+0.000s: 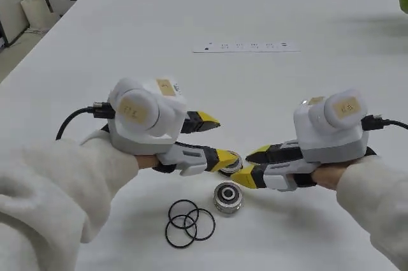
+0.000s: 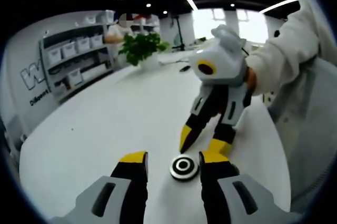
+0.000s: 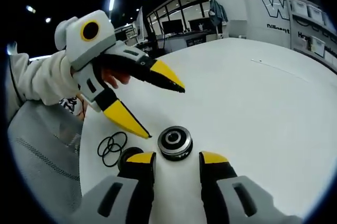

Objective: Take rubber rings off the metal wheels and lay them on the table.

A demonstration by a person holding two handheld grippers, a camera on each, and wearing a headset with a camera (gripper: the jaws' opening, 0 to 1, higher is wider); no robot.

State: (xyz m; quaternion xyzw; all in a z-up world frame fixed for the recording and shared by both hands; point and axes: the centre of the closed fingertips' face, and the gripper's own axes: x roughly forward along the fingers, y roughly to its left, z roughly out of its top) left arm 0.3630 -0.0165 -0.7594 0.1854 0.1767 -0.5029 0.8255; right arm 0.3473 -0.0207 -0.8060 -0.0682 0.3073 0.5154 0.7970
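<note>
Our left hand-held gripper (image 1: 215,138) and right hand-held gripper (image 1: 252,164) both stand with jaws spread, clamping nothing. Their yellow tips close in from opposite sides on one metal wheel (image 3: 175,142) lying flat on the counter (image 1: 287,80). We judge that this pincer approach lets one tool steady the wheel while the other picks at its rubber.

On our side of that wheel lie three loose rubber rings (image 1: 187,220), overlapping one another. A second wheel (image 1: 227,196) sits between them and the worked wheel, just beside both. We take it they are kept close to hand but clear of the working tips. Beyond the worked wheel, well apart from it, a power strip (image 1: 245,46) lies across the counter.

In the head view the tips cover most of the worked wheel. We cannot tell whether any tip touches it, or whether a ring sits in its groove. In the right gripper view a jaw half hides the second wheel.
</note>
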